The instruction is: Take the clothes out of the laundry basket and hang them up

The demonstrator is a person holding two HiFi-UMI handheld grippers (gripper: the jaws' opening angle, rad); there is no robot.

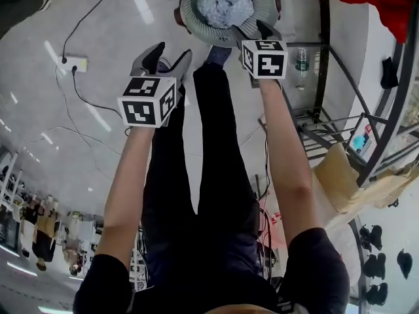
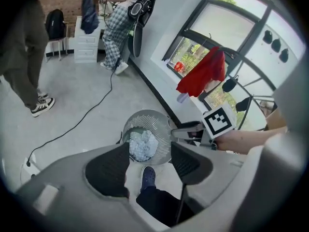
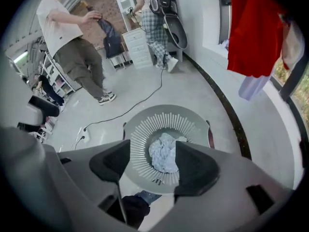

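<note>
A round grey slatted laundry basket point(image 1: 191, 19) stands on the floor ahead of my feet, and a crumpled light-blue garment point(image 1: 224, 4) lies inside it. My left gripper point(image 1: 171, 52) hangs open, short of the basket and to its left, with nothing between its fingers. Above the basket's near right rim, my right gripper point(image 1: 254, 34) is open and empty. In the right gripper view the garment point(image 3: 164, 153) shows below and between the jaws of the gripper point(image 3: 152, 166). The left gripper view shows the basket point(image 2: 159, 124) beyond the open gripper point(image 2: 149, 161). A red garment point(image 3: 253, 28) hangs by the window.
A black metal rack point(image 1: 366, 142) stands at the right, with a bottle point(image 1: 301, 61) beside it. A power strip point(image 1: 73, 63) and its cable lie on the floor to the left. Two people point(image 3: 72, 37) stand further back near a white drawer unit point(image 2: 87, 45).
</note>
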